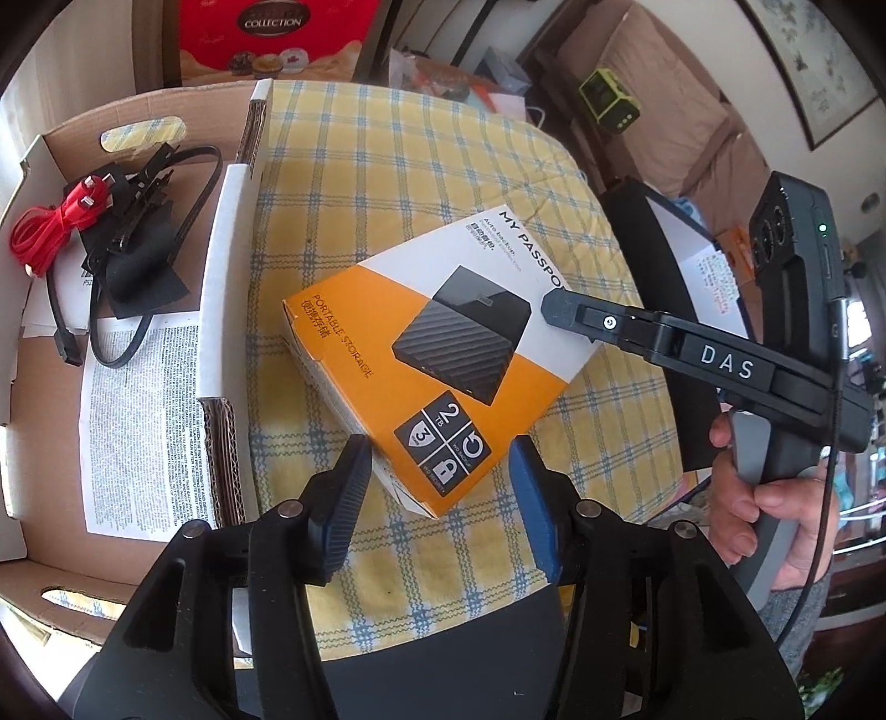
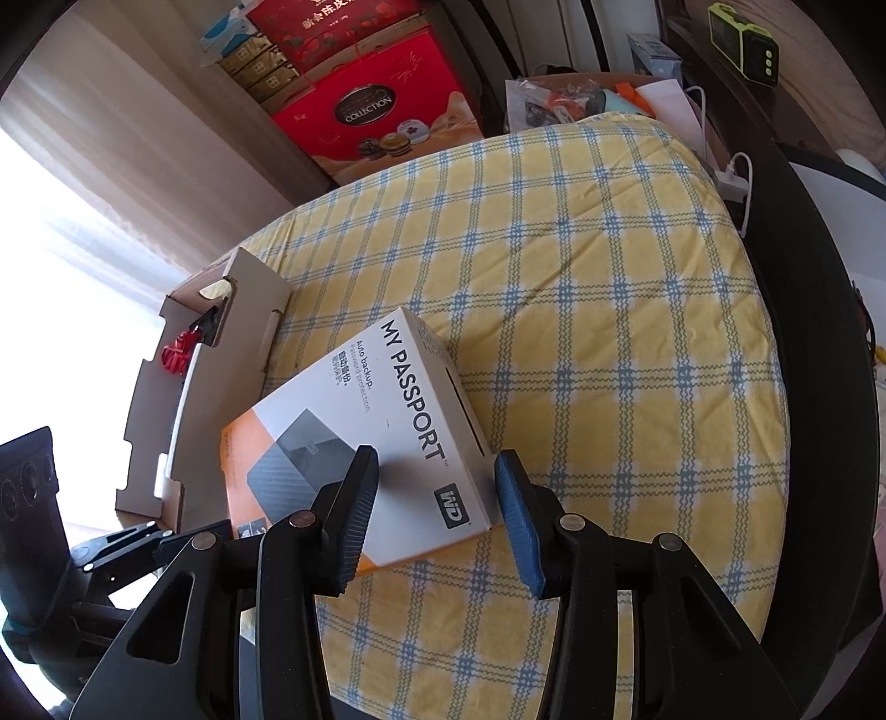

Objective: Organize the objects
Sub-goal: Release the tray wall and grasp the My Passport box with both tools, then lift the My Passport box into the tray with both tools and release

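An orange and white hard-drive box (image 1: 437, 360) marked MY PASSPORT lies flat on the yellow checked cloth (image 1: 387, 183). My left gripper (image 1: 440, 471) is open, its jaws on either side of the box's near corner, not gripping it. My right gripper (image 2: 434, 487) is open too, straddling the box's (image 2: 376, 443) white end. In the left wrist view the right gripper's fingertip (image 1: 559, 307) rests over the box's far edge. A cardboard tray (image 1: 66, 133) left of the box holds a red cable (image 1: 50, 227) and black cables (image 1: 149, 210).
A printed paper sheet (image 1: 144, 421) lies in the tray. A red gift box (image 2: 376, 105) stands behind the table. A green device (image 2: 745, 44) and a bag of clutter (image 2: 565, 94) sit at the back right. A dark curved chair back (image 2: 819, 332) borders the cloth's right side.
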A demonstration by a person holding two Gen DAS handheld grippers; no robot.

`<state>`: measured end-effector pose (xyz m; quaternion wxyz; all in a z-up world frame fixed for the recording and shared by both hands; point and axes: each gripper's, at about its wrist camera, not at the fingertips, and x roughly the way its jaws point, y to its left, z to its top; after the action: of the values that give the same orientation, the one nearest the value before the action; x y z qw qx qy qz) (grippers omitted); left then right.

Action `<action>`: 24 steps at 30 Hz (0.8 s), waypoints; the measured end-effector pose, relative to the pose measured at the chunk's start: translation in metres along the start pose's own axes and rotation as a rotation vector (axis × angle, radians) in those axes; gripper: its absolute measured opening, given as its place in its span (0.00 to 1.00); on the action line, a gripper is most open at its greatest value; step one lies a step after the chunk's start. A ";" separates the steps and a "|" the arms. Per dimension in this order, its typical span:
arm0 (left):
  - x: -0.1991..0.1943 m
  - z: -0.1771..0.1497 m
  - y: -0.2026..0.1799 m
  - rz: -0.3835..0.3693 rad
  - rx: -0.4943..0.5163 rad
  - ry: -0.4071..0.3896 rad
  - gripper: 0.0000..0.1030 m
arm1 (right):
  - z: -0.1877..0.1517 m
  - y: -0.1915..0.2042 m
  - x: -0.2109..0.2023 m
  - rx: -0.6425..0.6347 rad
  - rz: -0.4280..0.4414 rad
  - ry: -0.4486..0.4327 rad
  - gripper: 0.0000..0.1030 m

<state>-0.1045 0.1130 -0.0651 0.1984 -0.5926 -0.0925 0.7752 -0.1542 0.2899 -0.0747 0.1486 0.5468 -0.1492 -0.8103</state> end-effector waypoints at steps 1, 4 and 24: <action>0.000 0.000 0.000 0.003 0.004 -0.003 0.46 | 0.000 0.000 0.000 0.001 0.000 0.000 0.44; -0.002 -0.001 0.000 -0.004 0.008 -0.021 0.46 | -0.001 0.001 -0.002 0.015 -0.003 -0.007 0.44; -0.109 0.005 0.018 -0.062 0.046 -0.249 0.46 | -0.002 0.082 -0.080 -0.087 -0.009 -0.157 0.44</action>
<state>-0.0887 0.0518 0.0259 0.2230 -0.4838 -0.1168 0.8382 -0.1172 0.2474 0.0254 0.1564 0.4754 -0.1227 -0.8570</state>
